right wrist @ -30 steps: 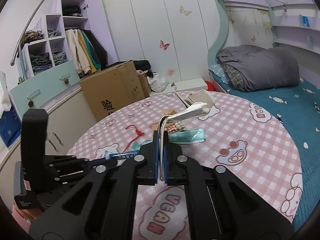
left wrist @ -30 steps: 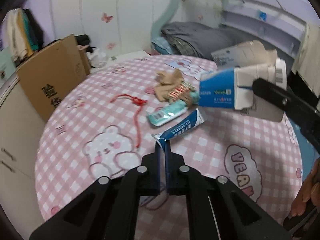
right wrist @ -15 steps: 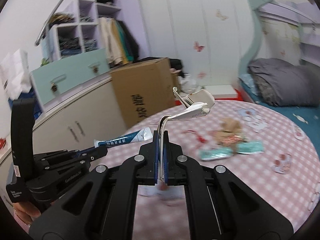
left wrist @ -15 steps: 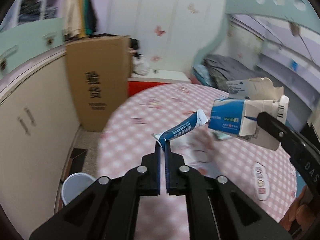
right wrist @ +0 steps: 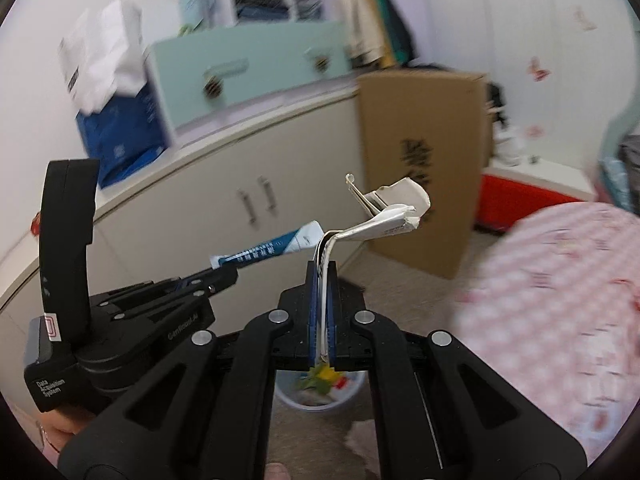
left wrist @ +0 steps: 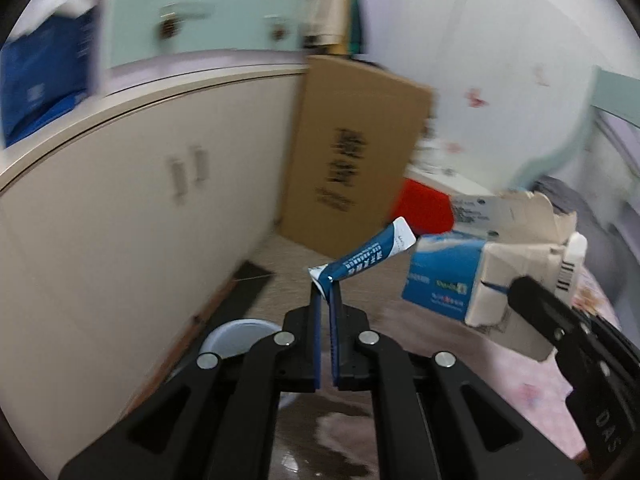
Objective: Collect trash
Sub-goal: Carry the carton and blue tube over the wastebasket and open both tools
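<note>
A: While both tools hung over the floor, what did the left gripper [left wrist: 325, 300] have?

B: Its fingers were pressed together on the crimped end of a blue toothpaste tube [left wrist: 362, 258]. The tube stuck out up and to the right, past the fingertips. In the right wrist view the same tube [right wrist: 272, 249] showed left of centre, pointing toward the right tool.

A: And the right gripper [right wrist: 322, 276]?

B: It was pinching a flattened carton [right wrist: 384, 216] by one thin edge. The crumpled white bulk bent off to the right above the fingertips. Seen from the left wrist, that carton [left wrist: 472, 276] was blue and white with torn grey flaps, just right of the tube's free end; whether they touched I could not tell.

A: Where was the bin?

B: A pale round trash bin [right wrist: 320, 394] stood on the floor, low and near, mostly hidden behind the right tool. Colourful scraps lay inside it. From the left wrist its rim [left wrist: 236, 336] showed just left of the fingers.

A: Anything else around?

B: A tall cardboard box [left wrist: 356, 160] stood far behind, against a cream cabinet [left wrist: 120, 208] running along the left. The pink checked tablecloth [right wrist: 560, 288] filled the right side, blurred. Further back sat a red box [right wrist: 516, 200] under a white shelf.
</note>
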Demonstrator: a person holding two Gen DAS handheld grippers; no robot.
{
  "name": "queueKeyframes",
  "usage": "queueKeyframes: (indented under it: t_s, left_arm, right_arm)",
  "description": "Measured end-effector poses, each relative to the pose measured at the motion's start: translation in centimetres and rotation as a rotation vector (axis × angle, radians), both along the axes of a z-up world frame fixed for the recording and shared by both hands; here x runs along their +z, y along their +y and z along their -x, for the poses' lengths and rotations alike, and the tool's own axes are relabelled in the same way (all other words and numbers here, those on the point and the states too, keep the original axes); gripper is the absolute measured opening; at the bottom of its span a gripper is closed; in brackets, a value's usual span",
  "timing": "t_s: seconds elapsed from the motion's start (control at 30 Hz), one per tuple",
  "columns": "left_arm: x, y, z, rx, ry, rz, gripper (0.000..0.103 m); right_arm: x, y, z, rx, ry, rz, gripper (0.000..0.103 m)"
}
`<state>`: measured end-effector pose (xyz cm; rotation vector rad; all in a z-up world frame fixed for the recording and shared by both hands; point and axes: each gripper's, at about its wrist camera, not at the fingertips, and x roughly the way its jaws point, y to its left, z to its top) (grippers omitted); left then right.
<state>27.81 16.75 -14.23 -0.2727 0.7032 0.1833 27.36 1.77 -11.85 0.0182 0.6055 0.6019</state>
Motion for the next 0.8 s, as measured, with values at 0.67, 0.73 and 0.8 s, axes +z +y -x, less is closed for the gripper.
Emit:
queueKeyframes:
  t_s: [0.67,0.73,0.8]
  left_arm:
    - [-9.8,9.8,-3.6,0.19,0.231,-0.033,0.004]
    - [-9.9,9.4,-3.7,0.183,0.234,-0.034,0.004]
    - [-9.9,9.3,-3.8,0.181,0.232,-0.036,0.004]
  right_arm:
    - [-11.0,7.6,-6.0,0.012,0.247,0.079,0.053]
    - [-10.8,7.3,-5.8,0.006,0.235,0.083,0.054]
    - [-10.6,7.0,-5.6,0.0,0.227,0.076,0.054]
